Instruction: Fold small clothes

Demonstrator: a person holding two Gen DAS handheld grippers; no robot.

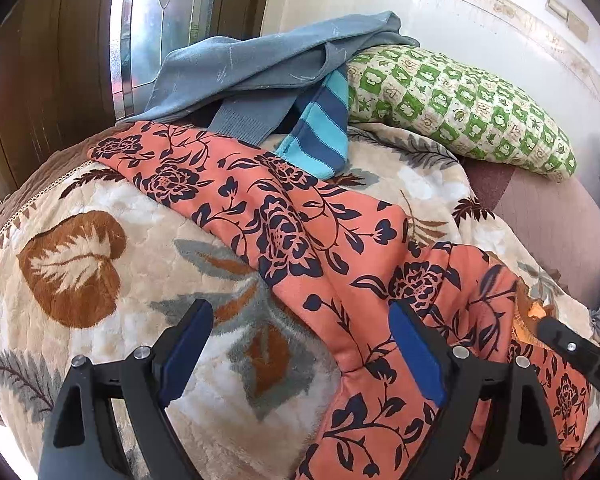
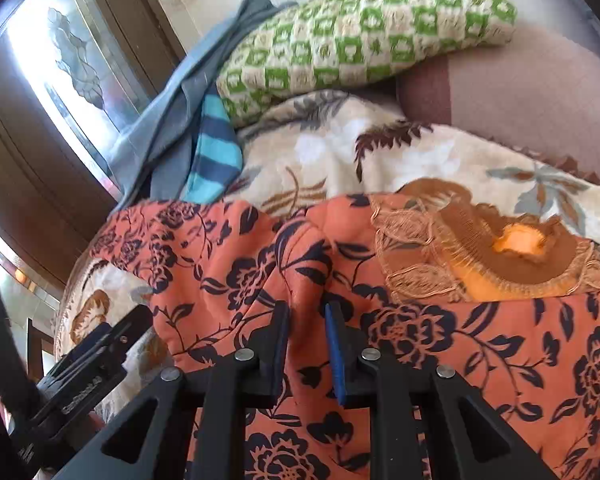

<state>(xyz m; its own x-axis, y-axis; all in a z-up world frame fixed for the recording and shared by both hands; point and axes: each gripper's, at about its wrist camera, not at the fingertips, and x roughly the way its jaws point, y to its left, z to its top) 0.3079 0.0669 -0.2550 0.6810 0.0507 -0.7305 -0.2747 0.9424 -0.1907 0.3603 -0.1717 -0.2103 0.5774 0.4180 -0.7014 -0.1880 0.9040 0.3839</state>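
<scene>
An orange garment with a dark floral print [image 1: 300,232] lies across a cream leaf-patterned blanket [image 1: 100,248]. Its embroidered neckline [image 2: 480,248] shows in the right wrist view. My left gripper [image 1: 300,320] is open, one finger over the blanket, the other over the garment's edge. My right gripper [image 2: 308,320] is shut on a raised fold of the orange garment [image 2: 260,280]. Its body shows at the right edge of the left wrist view [image 1: 572,348]. The left gripper's body shows at lower left in the right wrist view [image 2: 88,364].
A grey sweater [image 1: 260,68] and a blue striped garment [image 1: 324,128] lie heaped at the back. A green checked pillow [image 1: 460,104] lies beside them. A mauve sheet [image 1: 548,216] is at right. A glass door [image 1: 160,20] and a white wall stand behind.
</scene>
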